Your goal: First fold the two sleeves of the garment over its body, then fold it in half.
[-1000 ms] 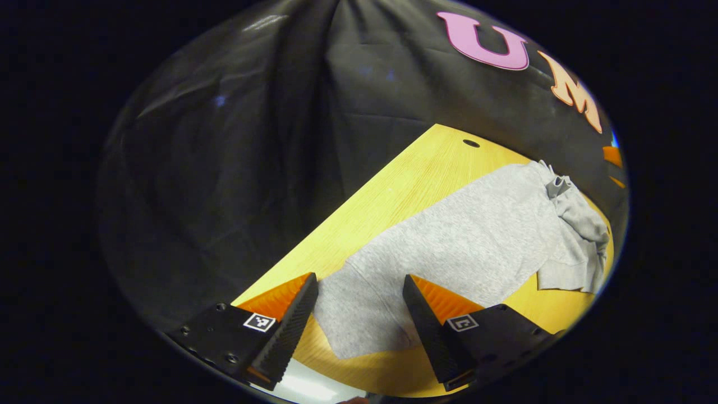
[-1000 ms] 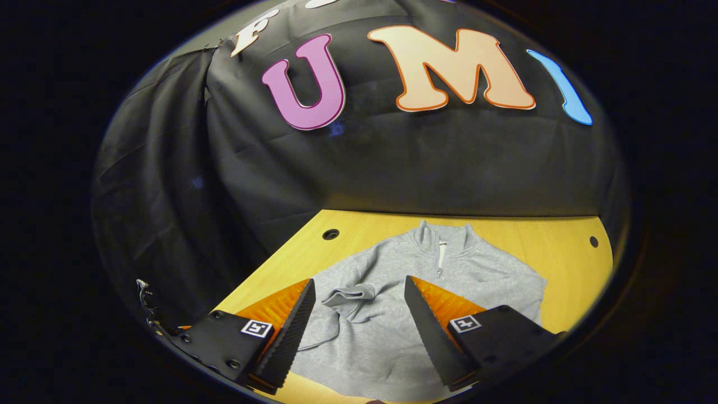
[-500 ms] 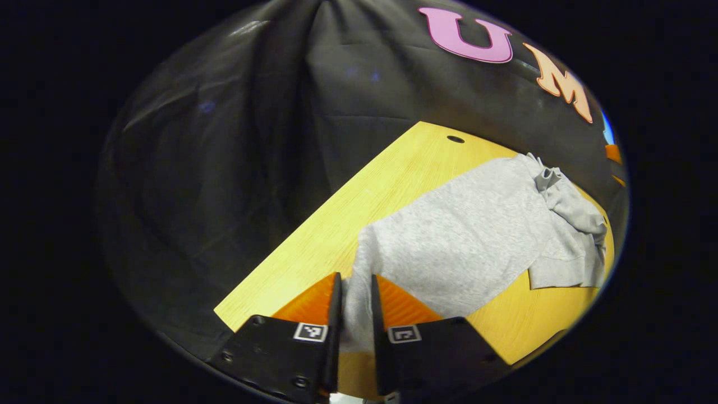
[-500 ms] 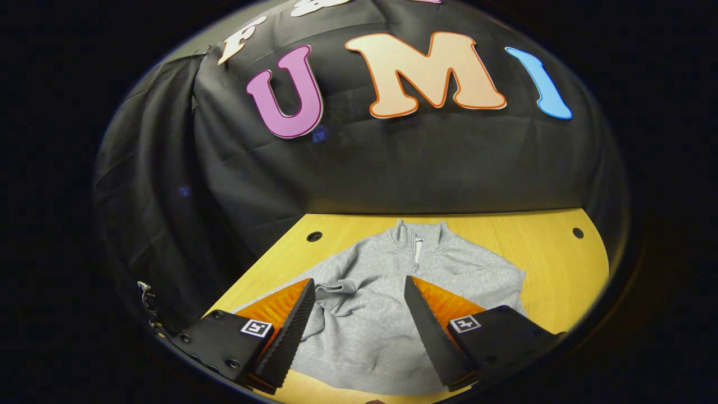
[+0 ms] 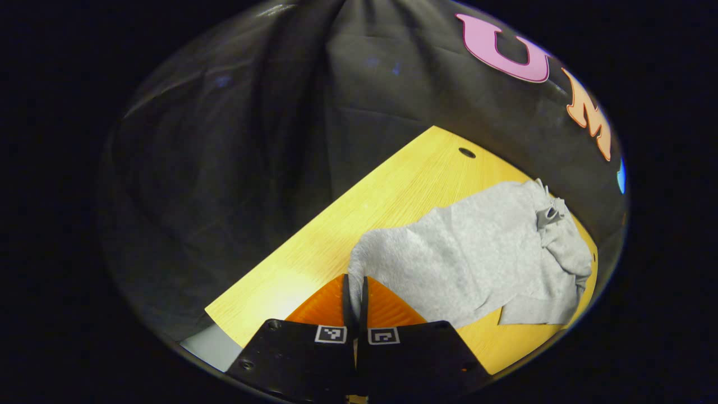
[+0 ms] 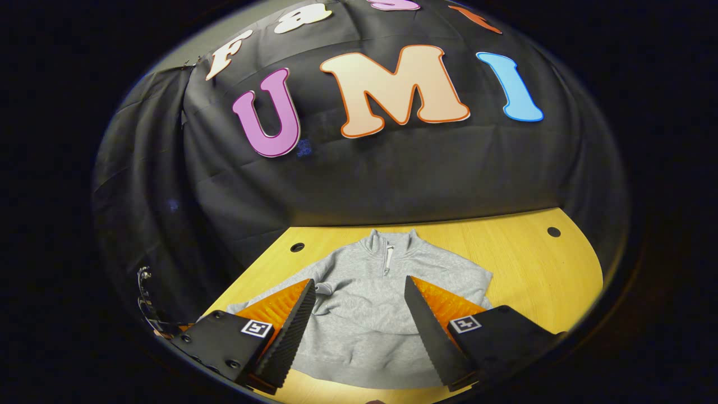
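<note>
Left gripper (image 5: 354, 297) fingers clamped nearly closed on pinched edge of grey fleece zip-neck pullover (image 5: 477, 252), cloth drawn up between them, likely sleeve end gripped for folding over body. Right gripper (image 6: 359, 320) fingers spread wide, holding nothing, poised above hem (waiting its turn, by my reading). Pullover lies front-up on yellow wooden table (image 6: 538, 264), collar toward booth wall.
</note>
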The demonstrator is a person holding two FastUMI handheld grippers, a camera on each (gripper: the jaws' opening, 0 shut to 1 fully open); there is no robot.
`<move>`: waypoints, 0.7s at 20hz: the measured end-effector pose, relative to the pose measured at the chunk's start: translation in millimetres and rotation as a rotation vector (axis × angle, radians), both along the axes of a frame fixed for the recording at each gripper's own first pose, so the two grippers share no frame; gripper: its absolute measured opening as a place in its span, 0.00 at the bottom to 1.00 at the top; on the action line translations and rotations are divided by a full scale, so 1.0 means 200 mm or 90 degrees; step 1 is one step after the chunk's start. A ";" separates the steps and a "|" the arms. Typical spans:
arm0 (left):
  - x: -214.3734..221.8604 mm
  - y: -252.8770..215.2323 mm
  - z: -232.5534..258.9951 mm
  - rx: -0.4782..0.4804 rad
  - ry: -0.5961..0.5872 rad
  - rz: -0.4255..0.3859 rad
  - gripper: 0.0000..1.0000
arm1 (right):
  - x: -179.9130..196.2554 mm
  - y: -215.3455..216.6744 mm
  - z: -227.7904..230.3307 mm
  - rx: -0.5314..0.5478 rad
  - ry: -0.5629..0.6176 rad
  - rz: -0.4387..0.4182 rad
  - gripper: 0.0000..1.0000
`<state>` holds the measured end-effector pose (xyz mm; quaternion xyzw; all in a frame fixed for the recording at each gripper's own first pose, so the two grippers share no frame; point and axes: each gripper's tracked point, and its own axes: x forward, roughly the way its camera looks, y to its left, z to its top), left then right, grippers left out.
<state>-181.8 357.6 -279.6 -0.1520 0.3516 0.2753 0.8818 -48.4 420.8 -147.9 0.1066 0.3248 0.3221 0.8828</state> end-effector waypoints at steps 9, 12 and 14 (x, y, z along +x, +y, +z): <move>0.51 -0.13 0.46 0.057 -0.114 -0.045 0.00 | 0.04 -0.39 -0.03 -0.017 -0.017 -0.031 0.98; 0.69 -0.24 0.59 0.063 -0.152 -0.072 0.00 | 0.06 -0.53 -0.03 -0.033 -0.025 -0.045 0.98; 0.81 -0.33 0.65 0.063 -0.168 -0.096 0.00 | 0.08 -0.60 -0.04 -0.033 -0.020 -0.057 0.98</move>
